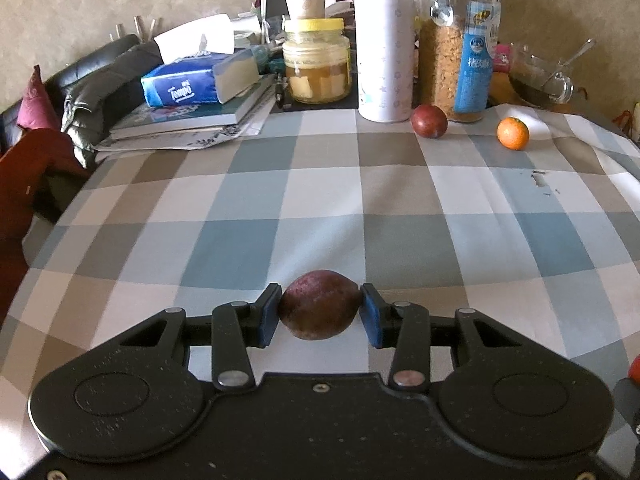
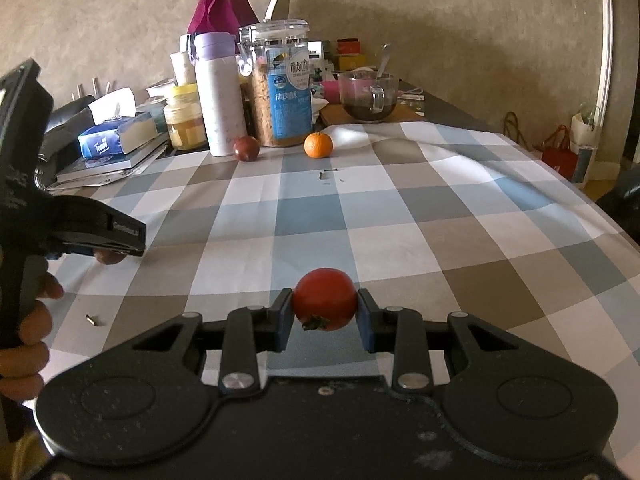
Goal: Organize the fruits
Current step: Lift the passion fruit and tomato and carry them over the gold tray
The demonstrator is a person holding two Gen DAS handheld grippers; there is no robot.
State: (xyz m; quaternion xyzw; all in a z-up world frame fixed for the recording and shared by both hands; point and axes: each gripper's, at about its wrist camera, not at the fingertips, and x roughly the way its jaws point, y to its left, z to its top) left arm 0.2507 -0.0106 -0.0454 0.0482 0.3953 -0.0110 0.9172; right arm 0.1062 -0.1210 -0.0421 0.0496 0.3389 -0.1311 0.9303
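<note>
We are in a home, at a dining table under a checked tablecloth [image 1: 328, 184], its far end crowded with a tissue pack [image 1: 188, 86], stacked books [image 1: 192, 116], a cereal jar [image 1: 460, 44], a thermos [image 1: 384, 48] and a glass bowl [image 2: 368, 96] against a papered wall.

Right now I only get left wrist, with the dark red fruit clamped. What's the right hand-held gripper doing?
Observer: The right hand-held gripper is shut on a red tomato, green calyx facing down.
Operator: Anything on the cloth that I can't see?
Observer: A small metal pin lies on the checked cloth, beside the person's left hand.
Operator: Past the table's right edge?
Observer: A red bag stands on the floor there.
</note>
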